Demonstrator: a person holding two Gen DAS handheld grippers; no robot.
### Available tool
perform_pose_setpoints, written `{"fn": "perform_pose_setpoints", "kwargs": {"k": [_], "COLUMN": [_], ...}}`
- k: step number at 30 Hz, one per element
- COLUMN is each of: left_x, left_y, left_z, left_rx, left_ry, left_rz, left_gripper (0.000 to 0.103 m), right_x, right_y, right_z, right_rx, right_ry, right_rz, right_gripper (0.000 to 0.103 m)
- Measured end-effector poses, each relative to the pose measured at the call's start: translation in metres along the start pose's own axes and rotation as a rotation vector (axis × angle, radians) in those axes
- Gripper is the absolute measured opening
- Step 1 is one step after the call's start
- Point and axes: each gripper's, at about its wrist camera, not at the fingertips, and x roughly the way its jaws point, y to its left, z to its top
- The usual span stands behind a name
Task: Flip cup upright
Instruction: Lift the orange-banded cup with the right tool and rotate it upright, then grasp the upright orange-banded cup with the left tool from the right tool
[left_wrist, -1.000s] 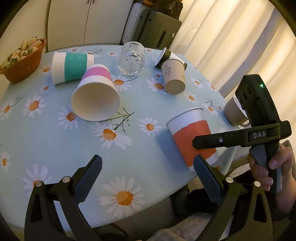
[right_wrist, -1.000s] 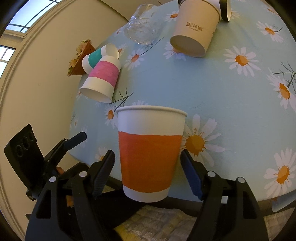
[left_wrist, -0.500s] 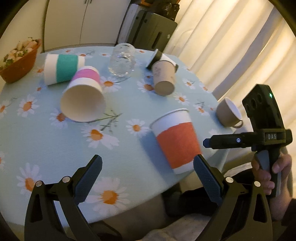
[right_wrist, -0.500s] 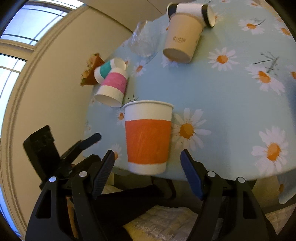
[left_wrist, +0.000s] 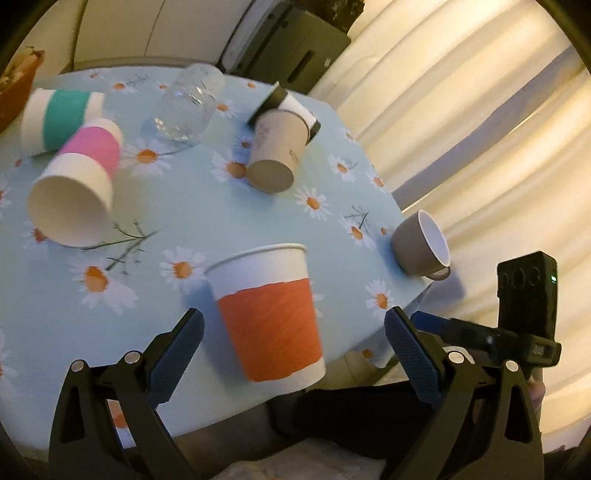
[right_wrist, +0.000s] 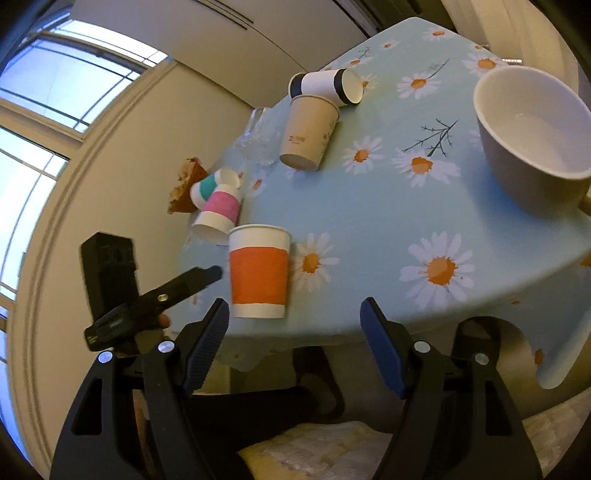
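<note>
Daisies on pale blue cloth cover the round table (left_wrist: 207, 206), with cream curtains (left_wrist: 461, 122) hanging behind its right side.

From left to right in the left wrist view: an orange bowl (left_wrist: 14, 88) sits at the far left edge. Beside it a teal-banded cup (left_wrist: 61, 118) lies on its side, and a pink-banded cup (left_wrist: 79, 181) lies on its side against it, mouth turned toward the camera. A clear glass (left_wrist: 188, 107) lies tipped over farther back. Next comes a tan paper cup (left_wrist: 277, 151) on its side, touching a white cup with black ends (left_wrist: 291, 109) that lies behind it. The orange-banded cup (left_wrist: 267, 314) stands upright near the table's front edge, mouth up, between the two fingers of the left gripper (left_wrist: 293, 354) without touching either. Those jaws are spread wide and hold nothing. A brown mug (left_wrist: 421, 245) with a white inside lies on its side near the right rim.

Off the table's right edge, the right gripper (left_wrist: 480, 336) is seen from the side. In its own view, the right gripper (right_wrist: 295, 350) has its jaws wide apart with nothing between them, in front of the table edge, and the orange-banded cup (right_wrist: 258, 271) stands just above and beyond its left finger. The left gripper (right_wrist: 147, 295) shows at the far left there.
</note>
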Motion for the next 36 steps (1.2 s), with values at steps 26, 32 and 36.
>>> {"fn": "perform_pose_setpoints", "kwargs": {"k": [26, 32, 36], "left_x": [0.046, 0.029, 0.013], "left_y": [0.009, 0.005, -0.008], "left_z": [0.005, 0.004, 0.000], "left_rx": [-0.093, -0.068, 0.005], "left_ry": [0.146, 0.071, -0.035], "left_rz": [0.178, 0.205, 0.279], "left_gripper": [0.062, 0.062, 0.062], "right_x": [-0.006, -0.003, -0.001], "right_y": [-0.005, -0.004, -0.003], "right_z": [0.007, 0.007, 0.007], "right_rx": [0.043, 0.037, 0.036], "right_ry": [0.027, 0.035, 0.035], "right_rz": [0.114, 0.107, 0.103], "right_gripper": [0.073, 0.073, 0.073]}}
